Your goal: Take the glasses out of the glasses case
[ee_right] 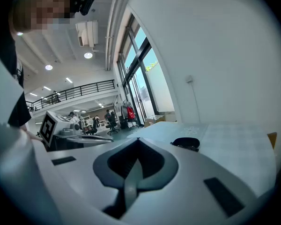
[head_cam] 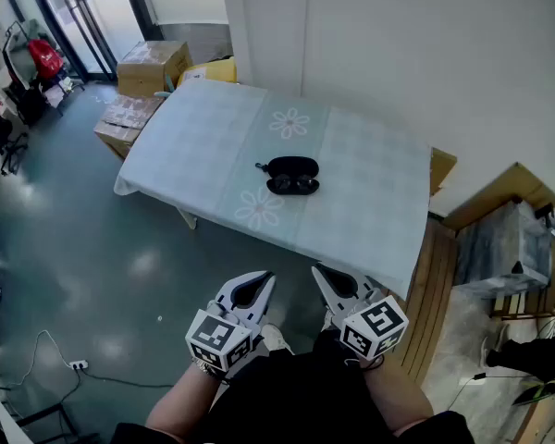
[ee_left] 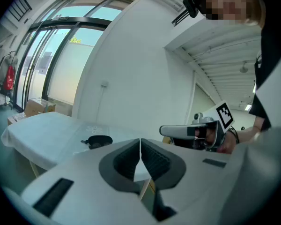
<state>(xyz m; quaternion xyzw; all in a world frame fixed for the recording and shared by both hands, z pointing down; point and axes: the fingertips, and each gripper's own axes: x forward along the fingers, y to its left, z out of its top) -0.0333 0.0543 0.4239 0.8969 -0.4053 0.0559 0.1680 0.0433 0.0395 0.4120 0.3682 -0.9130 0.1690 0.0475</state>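
Observation:
A black glasses case (head_cam: 292, 167) lies open on the pale blue tablecloth (head_cam: 213, 146) near the table's middle, with dark glasses (head_cam: 292, 186) resting at its near side. The case shows small and far off in the left gripper view (ee_left: 98, 140) and in the right gripper view (ee_right: 186, 143). My left gripper (head_cam: 263, 278) and right gripper (head_cam: 322, 273) hang side by side below the table's near edge, well short of the case. Both are shut, jaws meeting, with nothing between them (ee_left: 140, 144) (ee_right: 137, 142).
The table stands against a white wall (head_cam: 398, 54). Cardboard boxes (head_cam: 151, 67) sit at the far left corner and on the floor. A wooden bench and crate (head_cam: 499, 248) stand to the right. A white cable (head_cam: 55, 359) lies on the grey floor at left.

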